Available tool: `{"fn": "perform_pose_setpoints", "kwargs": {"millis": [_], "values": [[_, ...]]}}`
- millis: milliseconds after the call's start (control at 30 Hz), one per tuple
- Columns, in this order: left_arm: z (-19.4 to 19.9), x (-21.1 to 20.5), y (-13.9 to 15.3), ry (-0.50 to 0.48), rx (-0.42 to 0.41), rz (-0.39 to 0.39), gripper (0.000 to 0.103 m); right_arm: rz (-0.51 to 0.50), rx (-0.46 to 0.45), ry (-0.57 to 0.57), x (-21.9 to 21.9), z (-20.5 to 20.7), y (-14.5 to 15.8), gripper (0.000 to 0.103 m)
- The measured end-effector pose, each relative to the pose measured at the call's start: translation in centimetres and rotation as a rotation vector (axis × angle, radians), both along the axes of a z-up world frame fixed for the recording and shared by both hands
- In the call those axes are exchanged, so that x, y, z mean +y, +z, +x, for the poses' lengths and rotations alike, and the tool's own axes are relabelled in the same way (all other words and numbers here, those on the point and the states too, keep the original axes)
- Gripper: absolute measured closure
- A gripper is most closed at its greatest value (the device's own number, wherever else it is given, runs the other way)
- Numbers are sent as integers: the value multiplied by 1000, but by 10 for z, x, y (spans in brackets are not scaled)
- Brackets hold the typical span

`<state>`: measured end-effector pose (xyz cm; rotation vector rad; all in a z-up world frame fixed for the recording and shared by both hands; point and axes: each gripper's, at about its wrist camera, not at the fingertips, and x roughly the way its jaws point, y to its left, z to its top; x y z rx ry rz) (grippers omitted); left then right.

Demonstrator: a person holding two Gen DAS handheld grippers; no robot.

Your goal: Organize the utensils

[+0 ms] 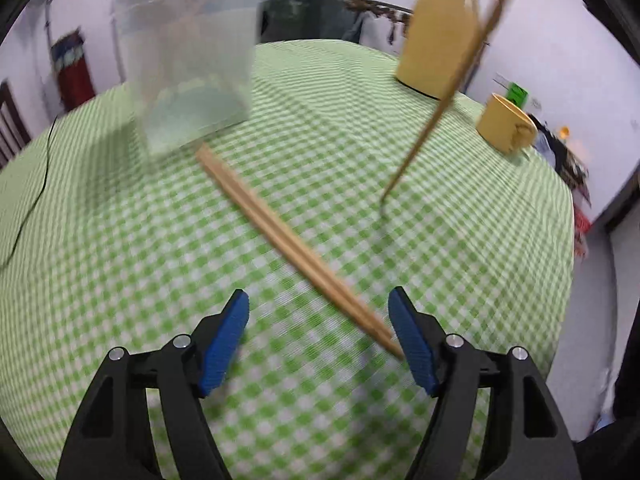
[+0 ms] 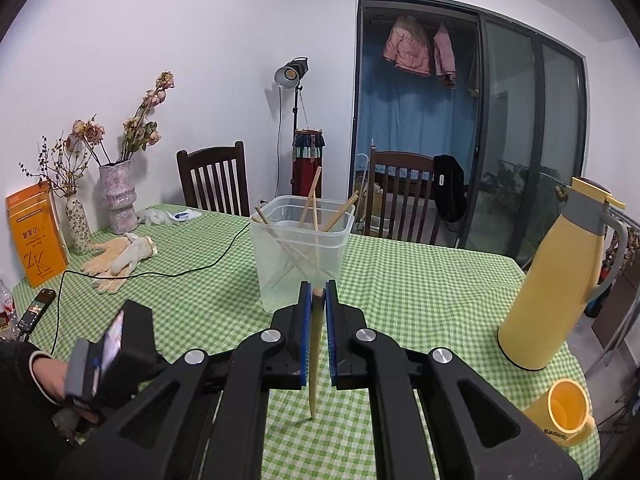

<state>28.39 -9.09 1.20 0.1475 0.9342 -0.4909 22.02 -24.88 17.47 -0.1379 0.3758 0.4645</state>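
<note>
On green checked tablecloth [image 2: 420, 280], clear tub [image 2: 300, 264], chopsticks [image 1: 296, 248], white walls

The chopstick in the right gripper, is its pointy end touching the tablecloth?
Cannot tell. In the right wrist view the chopstick, clamped in the right gripper, ends at the tablecloth, but neither view shows contact or gap plainly.

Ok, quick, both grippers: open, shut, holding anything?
Left gripper: open, empty, over the chopstick pair.
Right gripper: shut on a single chopstick.
</note>
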Motion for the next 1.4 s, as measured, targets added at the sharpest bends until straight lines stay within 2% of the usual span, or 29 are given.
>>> {"fn": "perform_pose_setpoints", "kwargs": {"millis": [133, 233, 333, 500, 567, 633, 667, 767, 933, 1100, 1400], "values": [[4, -3, -11, 49, 4, 75, 34, 10, -2, 0, -3, 1, 0, 96], [6, 6, -15, 72, 29, 54, 33, 18, -3, -5, -7, 1, 0, 96], [1, 15, -16, 77, 22, 69, 33, 14, -3, -10, -9, 0, -1, 96], [-8, 43, -14, 138, 6, 162, 31, 0, 3, -21, -14, -9, -1, 95], [-7, 63, -12, 197, 30, 143, 33, 5, 13, -36, -21, -13, -2, 95], [-8, 84, -6, 259, 50, 74, 33, 25, 32, -54, -31, -17, -5, 95], [-10, 92, -1, 271, 65, 11, 33, 37, 44, -61, -37, -20, -6, 95], [-17, 94, 7, 262, 72, -66, 33, 53, 65, -81, -47, -31, -11, 95], [-34, 78, 23, 227, 7, -57, 33, 37, 76, -88, -45, -49, -14, 96], [-46, 74, 47, 218, -56, -66, 33, 15, 17, -80, -35, -60, 3, 96], [-65, 73, 51, 212, -70, -70, 33, -15, -85, 4, -9, -70, 30, 97]]}}
